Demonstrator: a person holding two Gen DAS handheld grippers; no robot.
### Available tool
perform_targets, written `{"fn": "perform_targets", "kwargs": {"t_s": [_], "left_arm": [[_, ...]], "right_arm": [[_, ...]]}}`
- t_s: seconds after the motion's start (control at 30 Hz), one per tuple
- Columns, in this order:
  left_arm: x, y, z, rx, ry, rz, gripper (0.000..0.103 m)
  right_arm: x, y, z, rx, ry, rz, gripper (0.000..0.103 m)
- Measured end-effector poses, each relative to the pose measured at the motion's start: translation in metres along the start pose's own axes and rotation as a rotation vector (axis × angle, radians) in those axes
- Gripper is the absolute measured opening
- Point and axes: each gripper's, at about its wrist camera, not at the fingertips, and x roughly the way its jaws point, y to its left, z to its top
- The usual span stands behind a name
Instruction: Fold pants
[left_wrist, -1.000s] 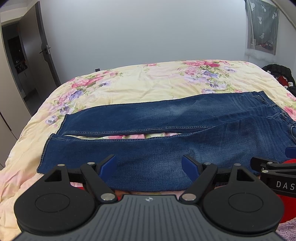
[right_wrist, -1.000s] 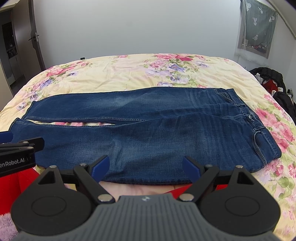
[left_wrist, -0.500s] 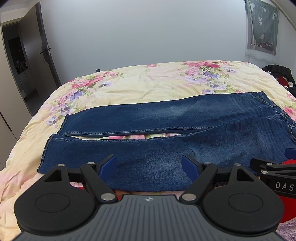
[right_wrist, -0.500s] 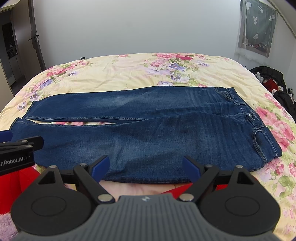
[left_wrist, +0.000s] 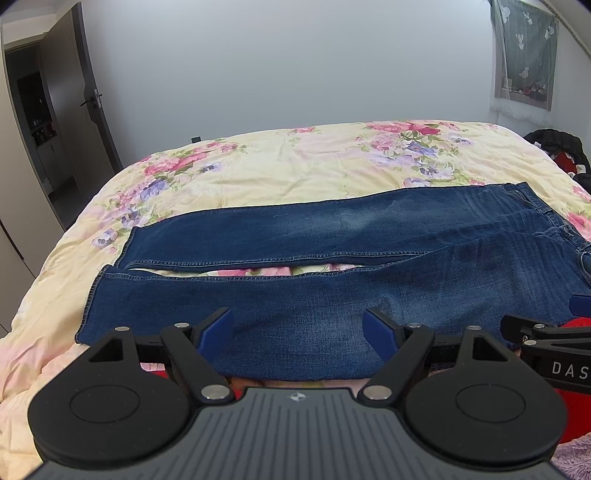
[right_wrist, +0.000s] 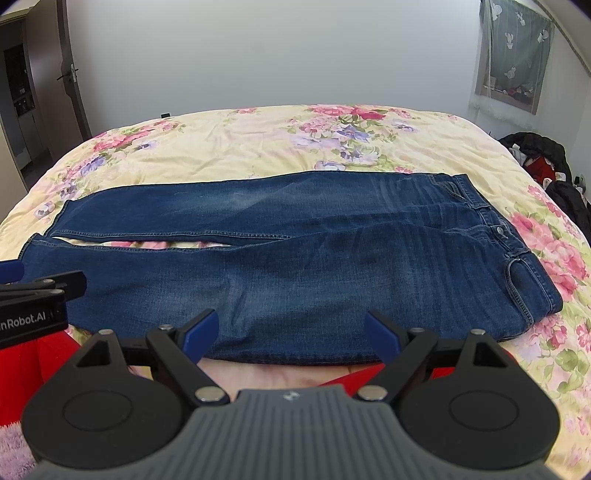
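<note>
Dark blue jeans (left_wrist: 332, 236) (right_wrist: 295, 258) lie flat across a floral bed, legs side by side pointing left, waistband (right_wrist: 517, 251) at the right. A narrow gap shows the bedspread between the legs. My left gripper (left_wrist: 297, 325) hovers open over the near leg's lower half, nothing between its blue fingertips. My right gripper (right_wrist: 290, 326) hovers open over the near thigh area, also empty. Each gripper shows at the edge of the other's view: the right gripper (left_wrist: 546, 332) and the left gripper (right_wrist: 37, 291).
The yellow floral bedspread (left_wrist: 295, 162) reaches back to a white wall. A dark doorway (left_wrist: 44, 129) stands at the left. Dark clothes (right_wrist: 543, 158) are piled right of the bed under a curtained window (right_wrist: 513, 55). Red fabric (right_wrist: 37, 369) and a purple fuzzy thing (left_wrist: 572, 454) lie near me.
Both grippers have risen or pulled back slightly, so the jeans sit a touch lower in view. The jeans have not moved and both grippers stay open.
</note>
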Motion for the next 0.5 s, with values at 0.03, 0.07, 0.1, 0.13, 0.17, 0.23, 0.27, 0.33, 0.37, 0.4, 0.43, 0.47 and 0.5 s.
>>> {"fn": "perform_targets", "kwargs": {"t_s": [0.03,0.07,0.1,0.13,0.17,0.23,0.27,0.33,0.37,0.4,0.43,0.47,0.5], "left_arm": [[-0.0002,0.0002,0.0003,0.000,0.000,0.000,0.093],[-0.0004,0.0004,0.0005,-0.001,0.000,0.000,0.093],[-0.0005,0.0005,0.0005,-0.002,0.001,-0.001,0.093],[-0.0005,0.0004,0.0006,-0.003,0.001,-0.001,0.093],[-0.0005,0.0001,0.0004,-0.002,0.001,0.000,0.093],[-0.0003,-0.0001,0.0000,-0.001,0.000,0.000,0.093],[0.0000,-0.0003,-0.0004,-0.001,0.000,0.000,0.093],[-0.0002,-0.0002,-0.0002,0.000,0.000,0.001,0.093],[0.0000,-0.0002,-0.0005,-0.001,-0.001,0.000,0.093],[0.0000,-0.0002,-0.0005,-0.001,0.000,0.000,0.093],[-0.0003,0.0000,-0.0002,-0.001,0.000,0.000,0.093],[-0.0004,0.0000,0.0000,-0.001,0.000,0.000,0.093],[0.0000,-0.0003,-0.0006,-0.002,0.000,0.000,0.093]], "right_arm": [[0.0002,0.0004,0.0002,0.000,0.000,0.000,0.082],[0.0002,0.0007,0.0002,0.000,0.000,-0.001,0.082],[0.0002,0.0004,0.0001,0.000,0.000,-0.001,0.082],[0.0003,0.0006,0.0002,0.000,0.000,0.000,0.082],[0.0003,0.0008,0.0003,-0.001,0.001,0.000,0.082],[0.0005,0.0007,0.0003,-0.001,0.002,0.000,0.082],[0.0005,0.0006,0.0003,-0.001,0.002,0.001,0.082],[0.0006,0.0004,0.0005,-0.001,0.002,0.001,0.082],[0.0006,0.0007,0.0007,-0.001,0.002,0.000,0.082],[0.0006,0.0004,0.0007,0.000,0.002,0.000,0.082],[0.0007,0.0006,0.0007,0.000,0.003,0.001,0.082],[0.0007,0.0008,0.0007,0.000,0.003,0.001,0.082],[0.0009,0.0006,0.0009,0.000,0.003,0.001,0.082]]}}
